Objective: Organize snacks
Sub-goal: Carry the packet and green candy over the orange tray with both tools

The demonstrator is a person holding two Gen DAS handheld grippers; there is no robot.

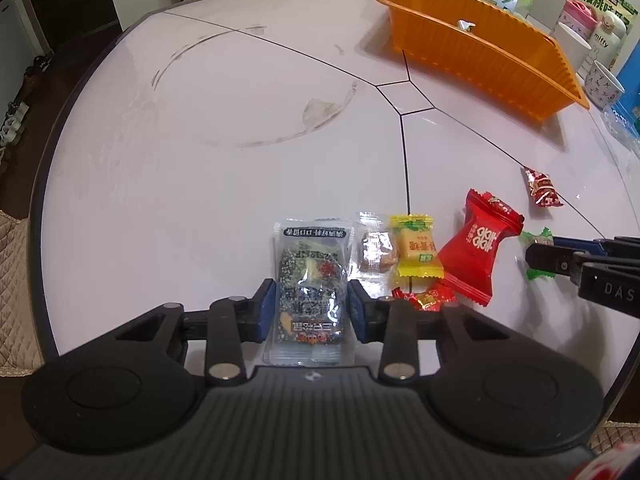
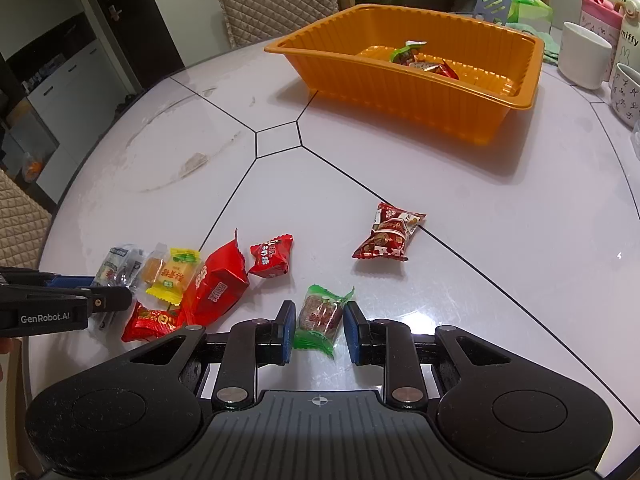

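The left gripper (image 1: 312,306) points down at the table (image 1: 200,200), its jaws pinching a grey packet (image 1: 310,284) that lies flat between the blue pads. Just at its 2 o'clock lie a clear-wrapped sweet (image 1: 374,250), a yellow candy (image 1: 416,246), a small red-orange sweet (image 1: 426,298) and a big red packet (image 1: 476,246), all bunched together.

The right gripper (image 2: 318,326) has its jaws set on either side of a green-wrapped candy (image 2: 322,316); the left pad touches the wrapper, but whether the right pad presses it I cannot tell. At its 11 o'clock lies a small red candy (image 2: 271,261), at 1 o'clock a red-and-white candy (image 2: 389,232), well apart from the rest.

Farthest, at 12 to 1 o'clock, stands the orange tray (image 2: 400,92) with a few sweets (image 2: 424,62) inside; white mugs (image 2: 584,56) stand just beyond it.
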